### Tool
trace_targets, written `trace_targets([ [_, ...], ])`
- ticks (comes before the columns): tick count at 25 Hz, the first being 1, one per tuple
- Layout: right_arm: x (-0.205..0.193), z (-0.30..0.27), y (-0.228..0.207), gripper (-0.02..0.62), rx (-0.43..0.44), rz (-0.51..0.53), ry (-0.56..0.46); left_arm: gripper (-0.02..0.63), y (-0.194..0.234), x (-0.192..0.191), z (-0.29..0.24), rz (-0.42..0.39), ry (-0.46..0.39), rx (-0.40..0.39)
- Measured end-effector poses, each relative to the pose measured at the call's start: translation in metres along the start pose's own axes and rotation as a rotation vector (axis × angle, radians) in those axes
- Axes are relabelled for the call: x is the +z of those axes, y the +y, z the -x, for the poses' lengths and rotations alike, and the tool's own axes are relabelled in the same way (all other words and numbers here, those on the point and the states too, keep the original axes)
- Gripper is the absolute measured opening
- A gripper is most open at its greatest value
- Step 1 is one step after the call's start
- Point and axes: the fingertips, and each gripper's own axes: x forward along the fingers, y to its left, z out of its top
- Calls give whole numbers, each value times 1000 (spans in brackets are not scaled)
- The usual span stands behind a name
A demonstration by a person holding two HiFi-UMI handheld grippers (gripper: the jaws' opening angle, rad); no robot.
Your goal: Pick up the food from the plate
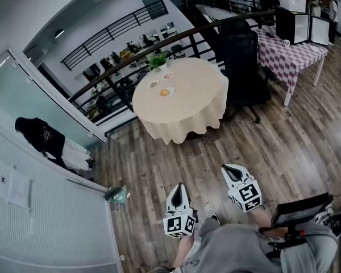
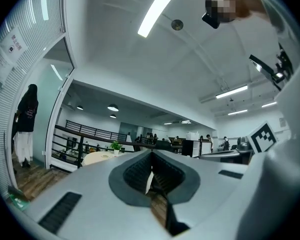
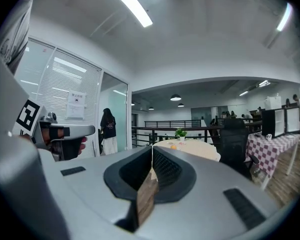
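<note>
A round table (image 1: 187, 110) with a cream cloth stands far ahead across the wooden floor. On it a white plate (image 1: 171, 94) carries orange food (image 1: 165, 92), which also shows small in the right gripper view as the orange food (image 3: 173, 146). Two other small dishes (image 1: 154, 85) sit beside it. My left gripper (image 1: 180, 186) and right gripper (image 1: 229, 169) are held low, close to the person's body, far from the table. Both are shut with nothing between the jaws, as the left gripper (image 2: 151, 154) and right gripper (image 3: 152, 148) show in their own views.
A potted plant (image 1: 158, 61) stands at the table's far edge. A black office chair (image 1: 241, 61) is right of it, then a checkered table (image 1: 290, 53). A dark railing (image 1: 119, 73) runs behind. A person in black (image 1: 42, 135) stands by the glass wall at left.
</note>
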Motion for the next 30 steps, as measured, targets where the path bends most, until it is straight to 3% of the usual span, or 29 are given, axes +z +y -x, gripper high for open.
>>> trace_targets([
  [10,10,-81,8,17,-37,7,30,11,80,4,-48,25,17,-43],
  [18,15,-131,18,17,-75,8,28,11,125,3,-84,39,7,-127],
  [23,22,-156,22,17,-109,-2,4,11,149,3,-106,27,12,-177],
  [30,19,-170,23,17,-115,-1,8,11,164,6,-126,38,-2,-190],
])
